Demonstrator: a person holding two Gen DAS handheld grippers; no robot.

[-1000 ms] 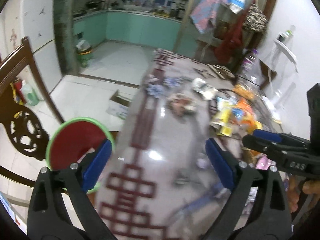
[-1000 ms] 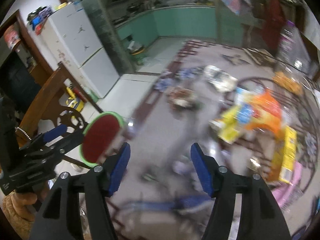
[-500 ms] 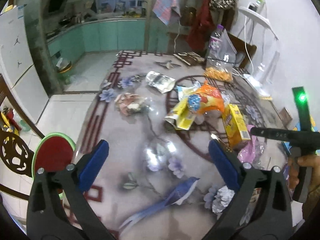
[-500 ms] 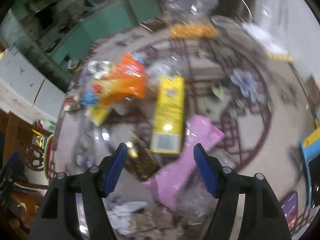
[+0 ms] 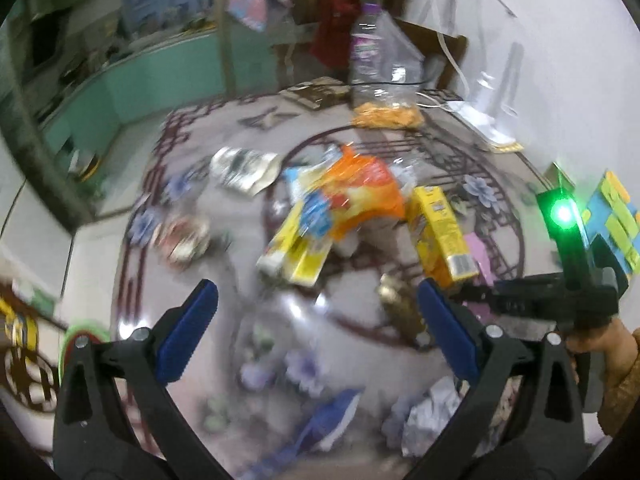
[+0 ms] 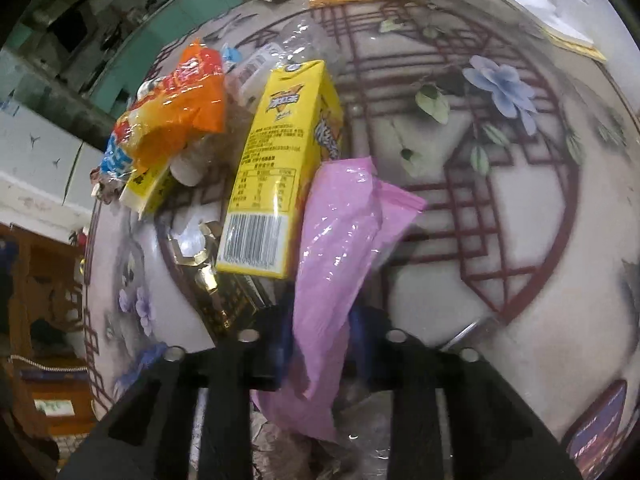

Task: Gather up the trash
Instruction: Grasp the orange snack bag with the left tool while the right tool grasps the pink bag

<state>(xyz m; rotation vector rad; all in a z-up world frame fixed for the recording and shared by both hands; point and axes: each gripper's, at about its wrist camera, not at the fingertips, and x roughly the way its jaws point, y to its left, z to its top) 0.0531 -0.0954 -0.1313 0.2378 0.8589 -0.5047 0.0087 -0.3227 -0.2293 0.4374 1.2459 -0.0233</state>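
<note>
Trash lies on a patterned table (image 5: 352,320). My left gripper (image 5: 318,320) is open and empty above the table, short of an orange snack bag (image 5: 356,196) and a yellow carton (image 5: 440,232). My right gripper (image 6: 320,344) is shut on a pink plastic bag (image 6: 340,232) that lies beside the yellow carton (image 6: 276,168). The orange snack bag (image 6: 180,108) sits to the carton's left. A gold wrapper (image 6: 200,260) lies just left of the right gripper. The right gripper's body shows at the right of the left wrist view (image 5: 560,300). A crumpled white paper (image 5: 432,416) lies near the front.
A clear bag with orange snacks (image 5: 386,112) and a plastic bottle (image 5: 368,40) stand at the table's far side. A silver wrapper (image 5: 244,168) and a reddish wrapper (image 5: 184,236) lie at the left. A chair (image 5: 24,360) stands off the left edge.
My right gripper has moved down onto the pink bag and closed on it. My left gripper has swung right and forward toward the trash pile, still open.
</note>
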